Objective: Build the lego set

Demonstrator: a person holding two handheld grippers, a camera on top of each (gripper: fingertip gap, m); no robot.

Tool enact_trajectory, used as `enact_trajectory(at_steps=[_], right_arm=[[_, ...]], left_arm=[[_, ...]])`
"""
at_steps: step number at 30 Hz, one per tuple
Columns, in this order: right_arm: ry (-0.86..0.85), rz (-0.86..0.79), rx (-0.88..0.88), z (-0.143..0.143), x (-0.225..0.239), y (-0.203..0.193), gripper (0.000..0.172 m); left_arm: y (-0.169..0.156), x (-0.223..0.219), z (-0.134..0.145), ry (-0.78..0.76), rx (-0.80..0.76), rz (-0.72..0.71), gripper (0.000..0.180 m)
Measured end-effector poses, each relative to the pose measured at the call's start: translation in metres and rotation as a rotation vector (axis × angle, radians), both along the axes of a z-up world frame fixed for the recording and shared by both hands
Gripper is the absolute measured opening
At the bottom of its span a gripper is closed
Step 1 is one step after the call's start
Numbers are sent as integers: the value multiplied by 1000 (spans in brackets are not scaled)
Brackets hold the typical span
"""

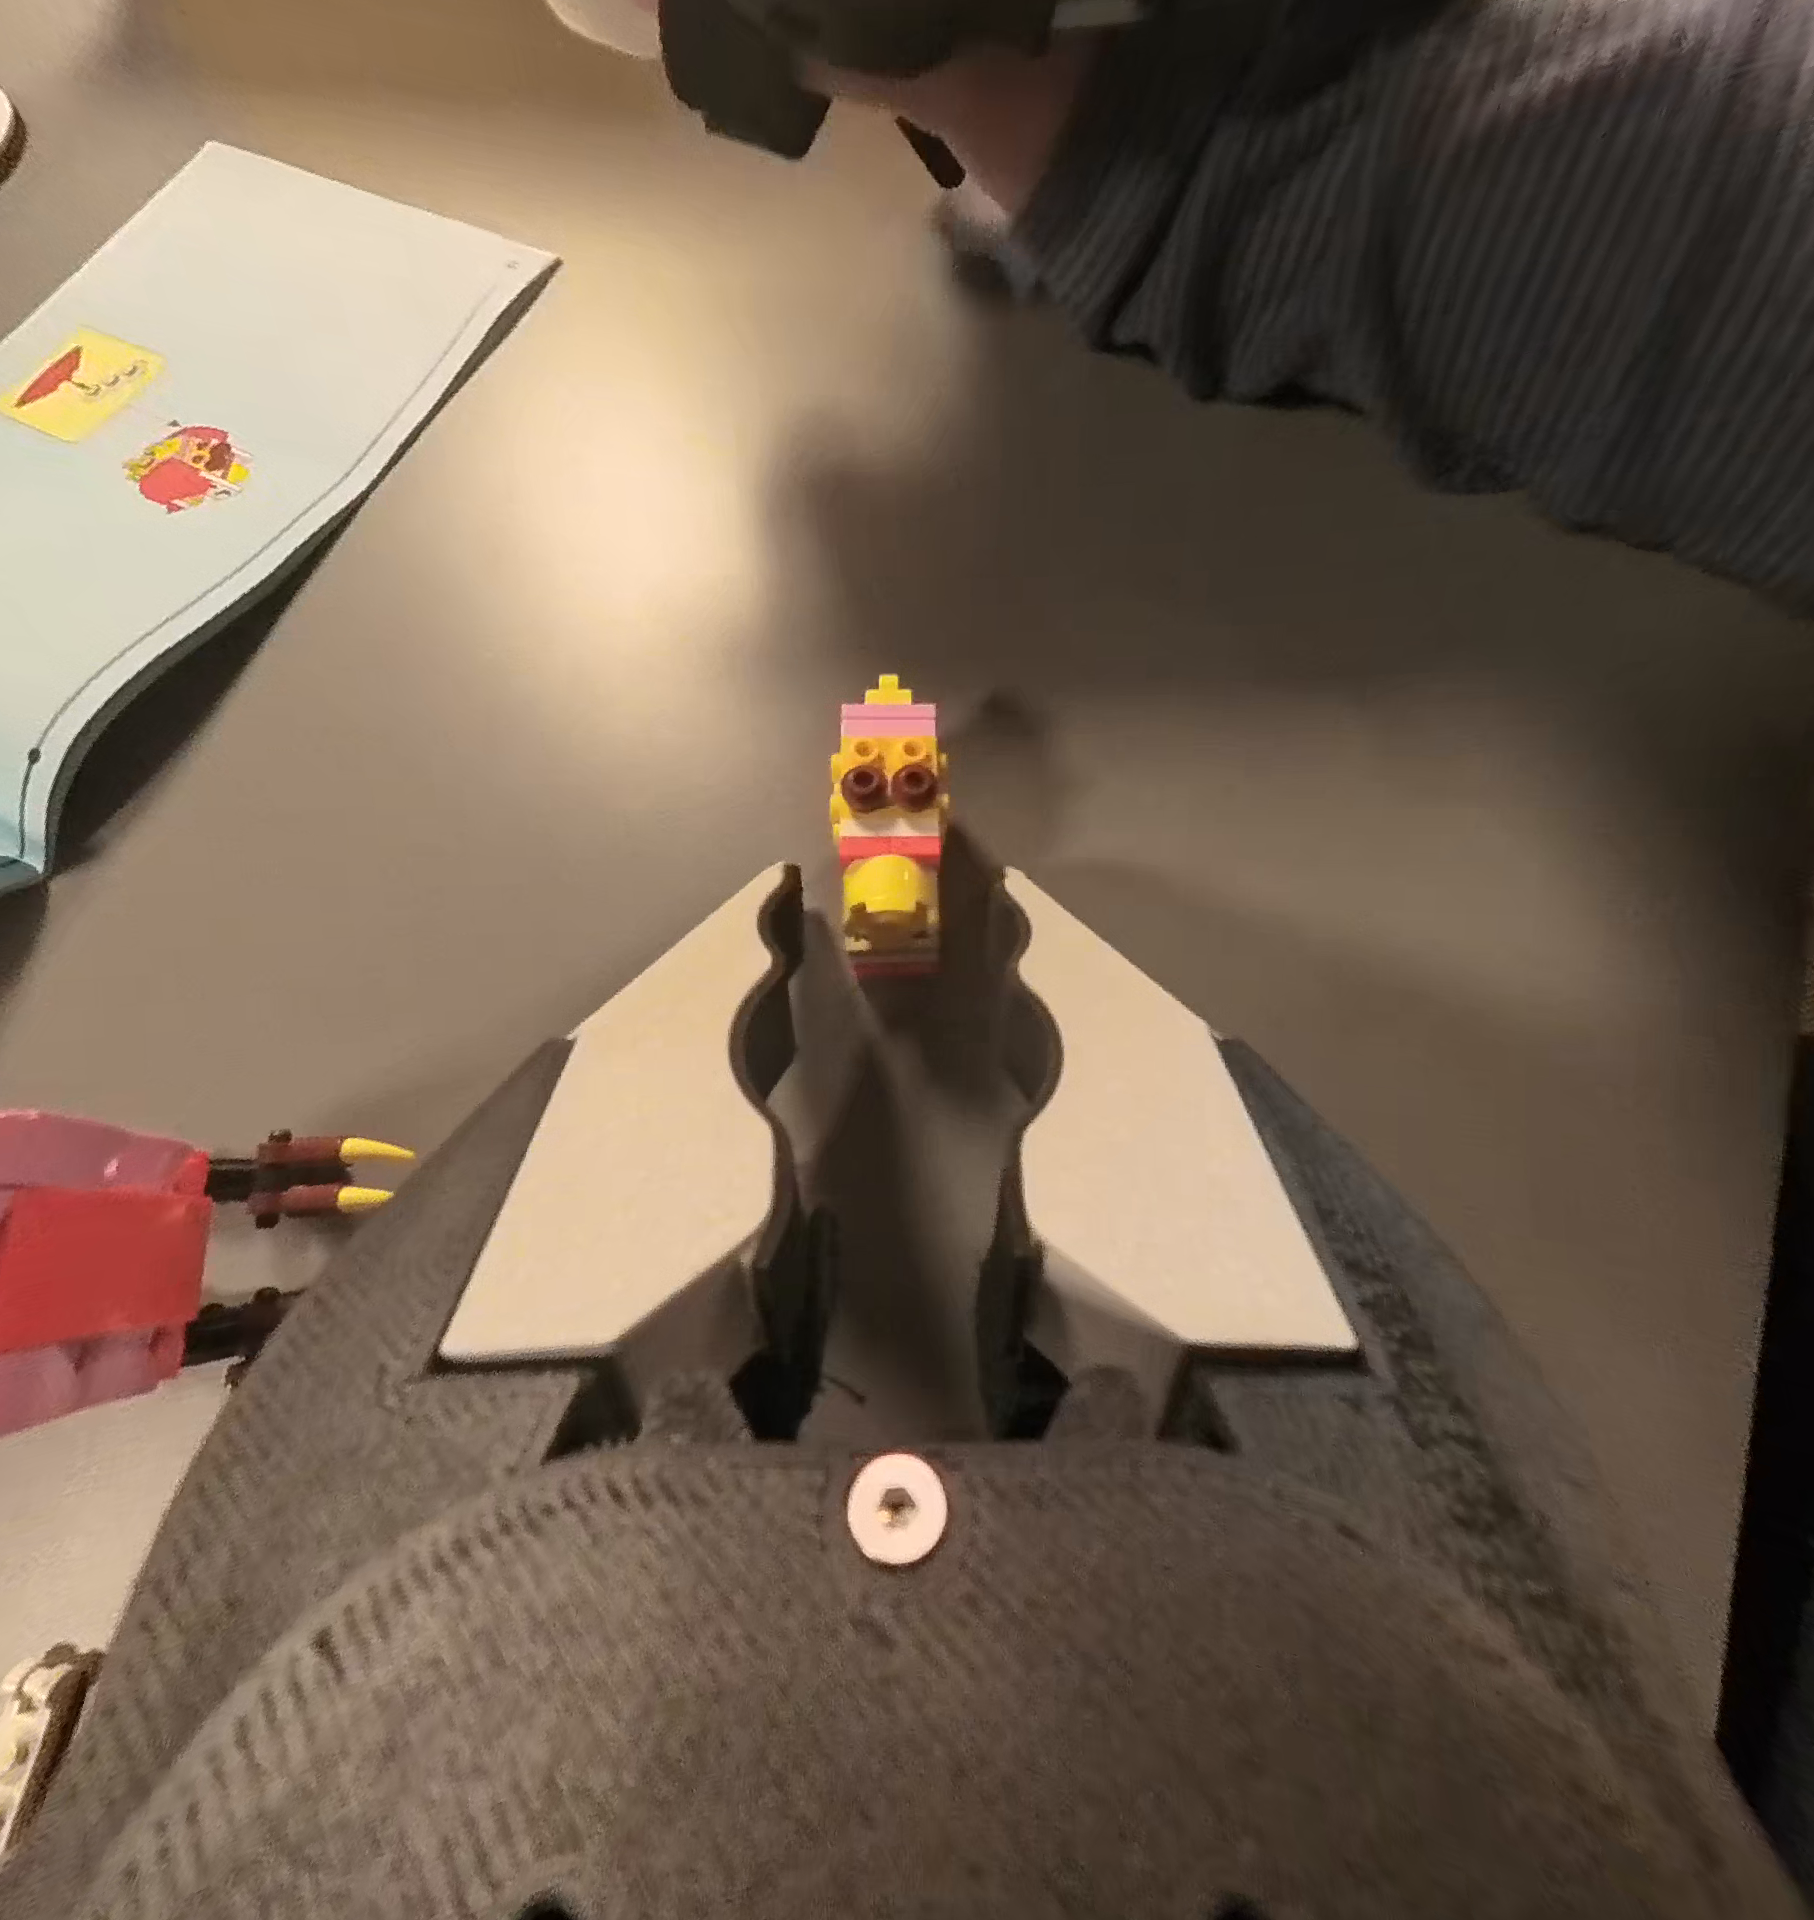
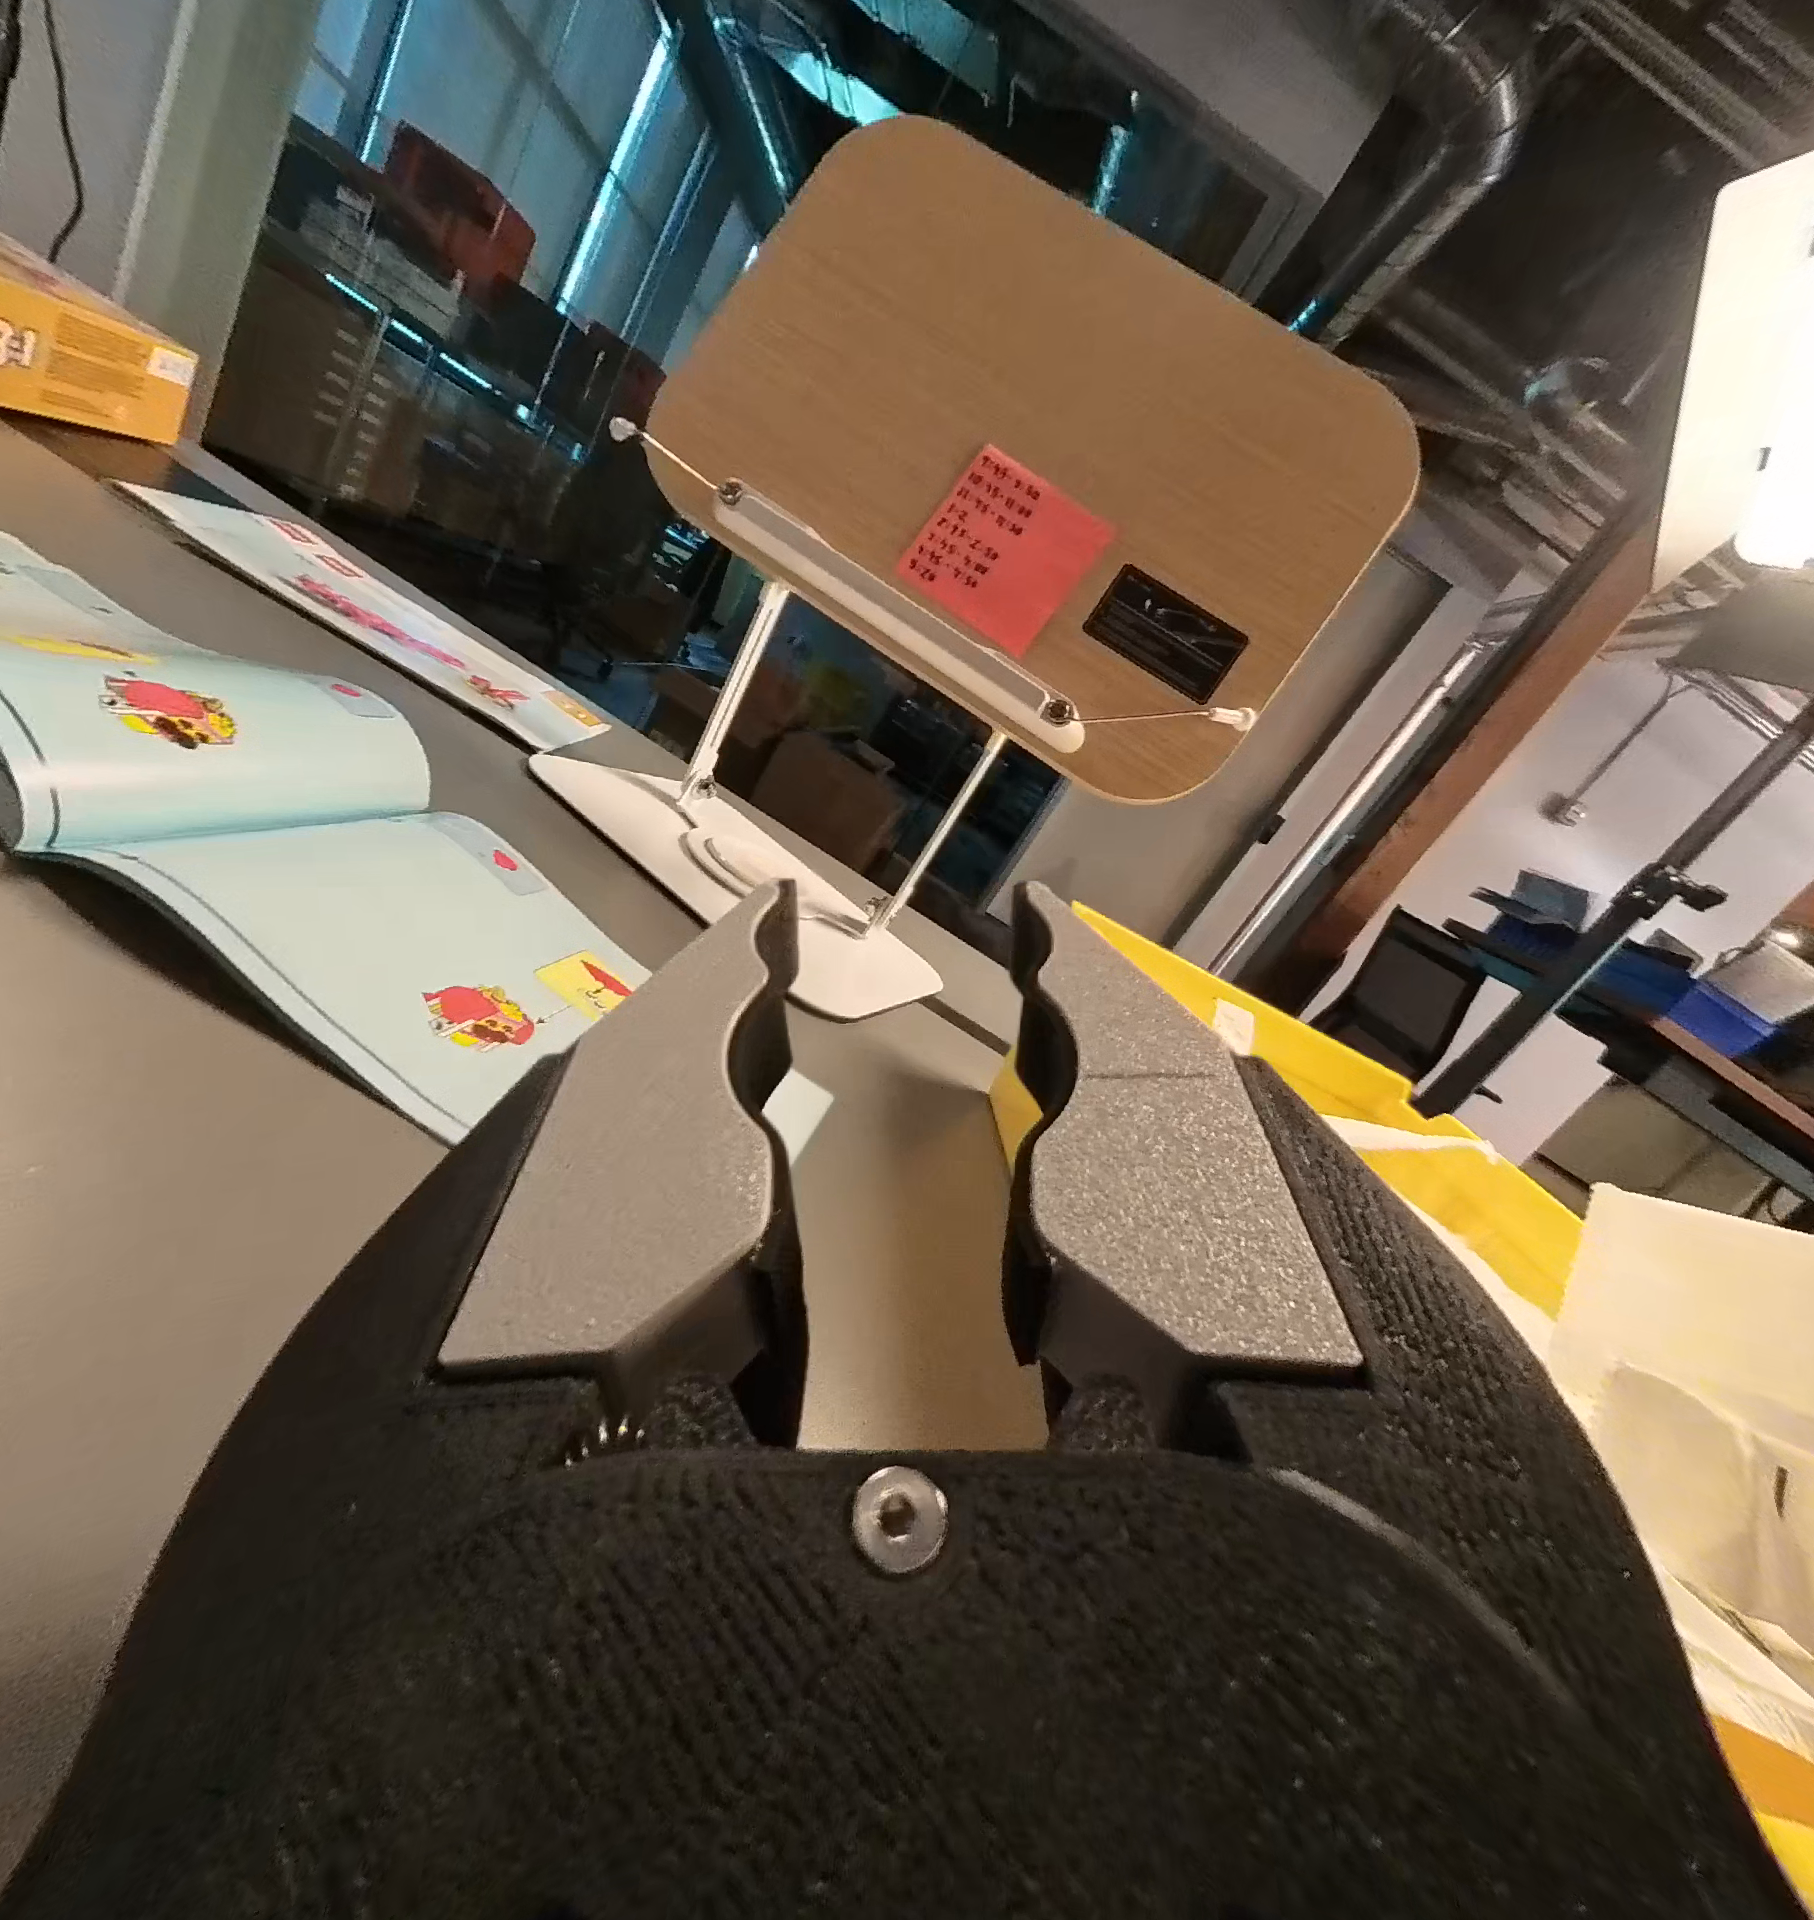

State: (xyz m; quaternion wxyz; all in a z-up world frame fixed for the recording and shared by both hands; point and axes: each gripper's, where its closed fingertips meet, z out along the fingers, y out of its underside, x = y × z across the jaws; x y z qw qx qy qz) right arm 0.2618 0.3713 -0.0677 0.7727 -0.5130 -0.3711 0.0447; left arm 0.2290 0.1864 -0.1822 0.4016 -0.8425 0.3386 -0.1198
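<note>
Black left tool (image 1: 895, 883), its grey fingers (image 1: 674, 1039) narrowly parted, flanks a small yellow, pink and red toy-brick figure (image 1: 890, 831) standing on the grey table (image 1: 570, 727), unpressed. Left of the figure lies a pale-blue picture booklet (image 1: 207, 416). The right tool (image 2: 903, 914), parted and bare, faces a wooden bookstand (image 2: 986, 364) bearing a pink handwritten note (image 2: 1002, 551).

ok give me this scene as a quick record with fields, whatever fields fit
surface: dark grey table
left hand-held gripper: open, a small yellow, pink and red brick figure stands between its fingertips, gap visible on the left side
right hand-held gripper: open, nothing between the fingers, raised above the table
left of the figure: open pale blue instruction booklet
near left edge: red and pink brick model with yellow claws
ahead of right gripper: wooden book stand on a white base
right side: yellow bin
far corner: orange box
</note>
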Motion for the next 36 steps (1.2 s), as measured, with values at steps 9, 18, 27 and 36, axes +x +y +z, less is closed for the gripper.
enact_trajectory(at_steps=[9, 18, 27, 36], right_arm=[[14, 16, 1, 2, 1, -1, 37], [21, 19, -6, 2, 2, -1, 36], [30, 27, -11, 2, 2, -1, 35], [27, 31, -15, 1, 1, -1, 34]], left_arm=[[-6, -4, 1, -17, -37, 12, 36], [-7, -5, 5, -22, -34, 26, 35], [-5, -4, 8, -17, 3, 30, 26], [-3, -8, 10, 22, 41, 39, 15]])
